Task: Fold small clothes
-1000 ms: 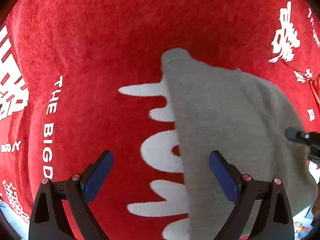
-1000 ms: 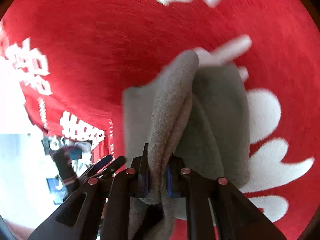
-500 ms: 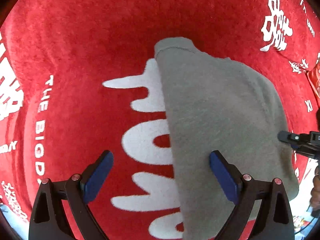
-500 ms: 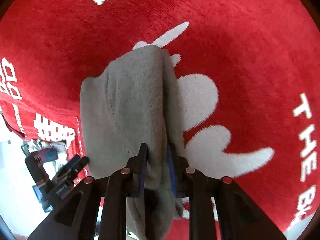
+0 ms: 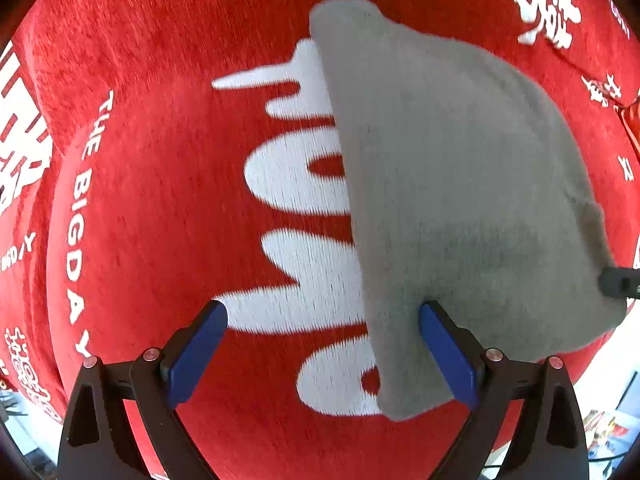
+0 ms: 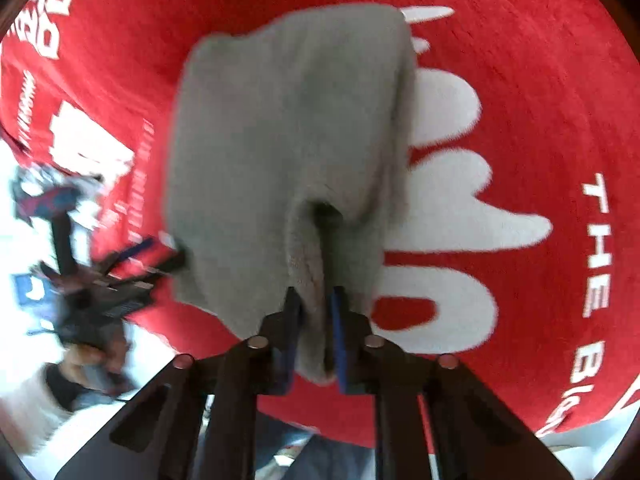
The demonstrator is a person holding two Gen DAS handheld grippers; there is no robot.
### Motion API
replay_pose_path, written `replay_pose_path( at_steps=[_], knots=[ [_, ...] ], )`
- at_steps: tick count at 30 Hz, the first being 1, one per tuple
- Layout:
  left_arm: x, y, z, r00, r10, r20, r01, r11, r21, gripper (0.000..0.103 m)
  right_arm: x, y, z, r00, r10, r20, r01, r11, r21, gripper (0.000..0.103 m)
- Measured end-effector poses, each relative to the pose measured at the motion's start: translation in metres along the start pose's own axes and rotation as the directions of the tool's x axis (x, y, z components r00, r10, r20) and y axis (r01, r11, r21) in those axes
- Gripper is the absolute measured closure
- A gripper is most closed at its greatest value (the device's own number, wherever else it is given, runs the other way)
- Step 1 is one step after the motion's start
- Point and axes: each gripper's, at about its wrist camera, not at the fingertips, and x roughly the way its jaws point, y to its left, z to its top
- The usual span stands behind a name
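One right hand-held gripper (image 6: 316,332) pinches the grey cloth (image 6: 288,128); left hand-held gripper (image 5: 324,348) gapes idle at lower frame; a thin pinch risks slipping.

Supporting surface: a red cloth (image 5: 168,168) with a plush nap, printed in white. Large rounded white lettering (image 5: 296,184) runs through its centre; a smaller line reading "THE BIGDAY" (image 5: 82,216) sits at 9 o'clock in the left wrist view, and white characters (image 5: 546,4) at 1 o'clock. In the right wrist view the red cloth (image 6: 532,92) fills the field from 12 to 5 o'clock.

Lying on it: one grey fleece garment (image 5: 452,184), folded over, spreading from centre toward 3 o'clock and covering part of the large lettering. Its near edge (image 6: 316,264) is raised off the cloth.
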Motion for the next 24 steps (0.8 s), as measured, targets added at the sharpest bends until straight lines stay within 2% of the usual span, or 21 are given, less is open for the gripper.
replay_pose_path(
  at_steps=[1,2,5,12,17,21,24],
  knots=[
    [0.000,0.000,-0.002,1.000,-0.004,0.002,0.004,1.000,-0.003,0.006,0.006,-0.003,-0.004,0.998,-0.064,-0.002,0.064,0.998,-0.023,0.089],
    [0.000,0.000,-0.003,1.000,-0.008,0.006,0.008,1.000,-0.008,0.006,0.009,-0.004,-0.006,0.996,-0.086,-0.001,0.086,0.996,-0.031,0.089],
    [0.002,0.002,-0.005,1.000,-0.025,0.008,0.025,0.999,-0.023,0.006,0.007,-0.011,-0.014,0.997,-0.075,0.017,0.075,0.997,-0.004,0.089],
    [-0.007,0.001,-0.014,1.000,-0.005,0.011,0.005,0.999,-0.033,0.006,0.003,0.005,-0.026,0.988,-0.151,0.033,0.152,0.988,-0.011,0.086],
    [-0.018,-0.001,-0.018,1.000,0.004,0.021,-0.003,1.000,-0.018,0.006,-0.012,-0.003,-0.039,0.978,-0.198,0.060,0.194,0.978,0.072,0.086],
    [-0.022,0.003,-0.023,1.000,0.003,0.019,-0.003,1.000,-0.008,0.006,-0.025,-0.012,-0.050,0.982,-0.169,0.087,0.154,0.974,0.164,0.084],
    [-0.025,0.005,-0.027,1.000,0.008,0.026,-0.008,1.000,0.004,0.006,-0.031,-0.013,-0.054,0.979,-0.168,0.112,0.145,0.971,0.188,0.082]
  ],
)
